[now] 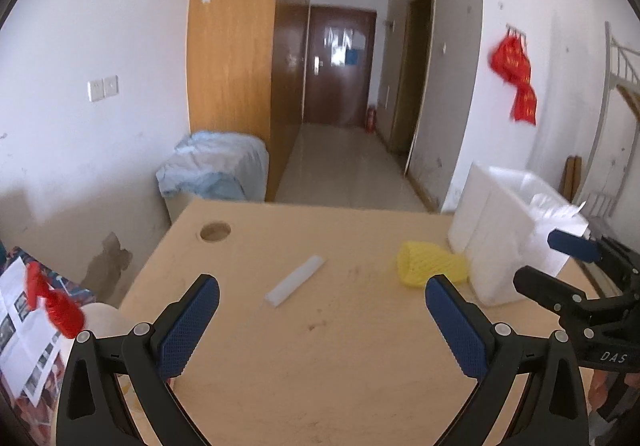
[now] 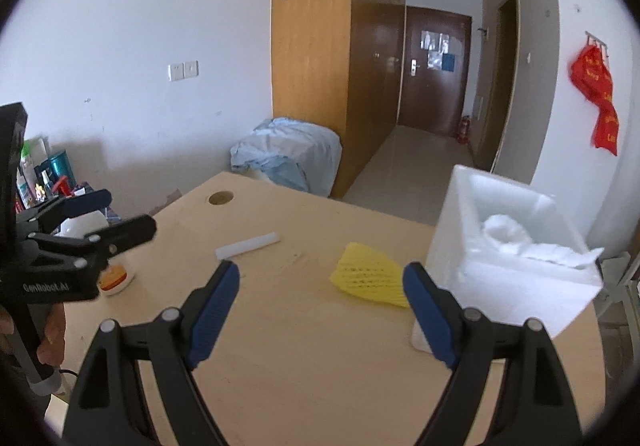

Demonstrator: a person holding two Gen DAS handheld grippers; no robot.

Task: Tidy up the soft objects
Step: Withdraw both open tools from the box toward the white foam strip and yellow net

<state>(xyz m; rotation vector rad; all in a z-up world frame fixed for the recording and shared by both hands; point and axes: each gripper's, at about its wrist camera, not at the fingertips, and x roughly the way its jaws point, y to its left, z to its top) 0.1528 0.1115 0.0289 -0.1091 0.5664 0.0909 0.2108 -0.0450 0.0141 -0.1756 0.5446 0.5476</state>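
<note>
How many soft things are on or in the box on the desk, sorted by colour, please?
Yellow: 1, the foam net lying on the desk beside the box.
White: 2, the foam strip on the desk and the crumpled wrap inside the box.
Total: 3.

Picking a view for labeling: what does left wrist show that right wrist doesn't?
Left wrist only: red spray bottle over printed paper sheets, and the right gripper, open.

Right wrist only: crumpled white soft material inside the box, and the left gripper, open.

Both: light wooden table, white foam strip, yellow foam net sleeve, white foam box.
</note>
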